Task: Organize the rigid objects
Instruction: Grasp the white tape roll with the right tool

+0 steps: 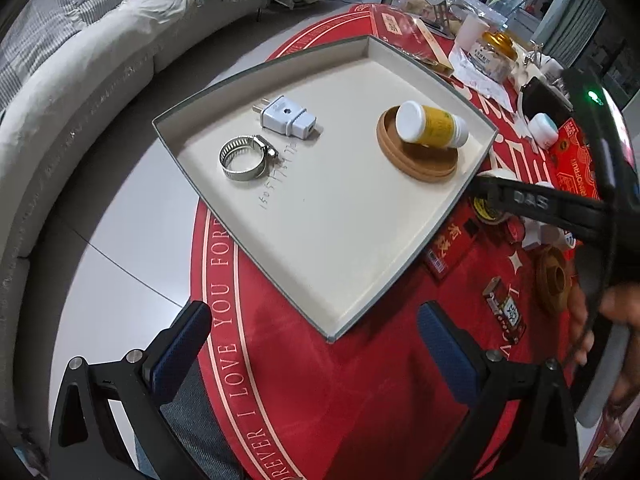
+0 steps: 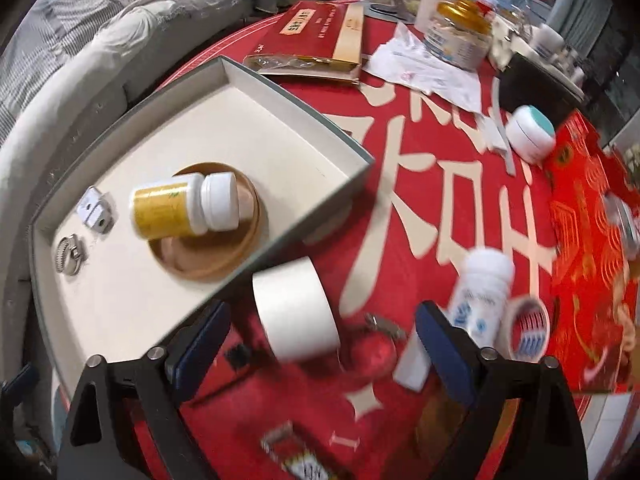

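A shallow cream tray [image 1: 320, 240] [image 2: 120, 300] lies on the red table. In it are a white plug adapter [image 1: 286, 117] [image 2: 95, 210], a metal hose clamp [image 1: 244, 158] [image 2: 70, 261], and a yellow pill bottle [image 1: 432, 125] [image 2: 184, 204] lying on a round wooden coaster [image 1: 420, 160] [image 2: 204, 256]. My left gripper [image 1: 316, 344] is open and empty, just in front of the tray's near corner. My right gripper [image 2: 320, 344] is open, with a roll of white tape [image 2: 294, 314] between its fingers on the table beside the tray. The right gripper's body [image 1: 560, 208] shows at the tray's right edge.
On the red cloth right of the tray lie a white bottle [image 2: 480, 292], a tape ring [image 2: 528, 328], a small white jar [image 2: 530, 132] [image 1: 542, 130], a wooden ring [image 1: 554, 280] and small boxes [image 1: 504, 312]. Jars, paper and a red box [image 2: 316, 36] crowd the far side. A sofa [image 1: 80, 80] stands left.
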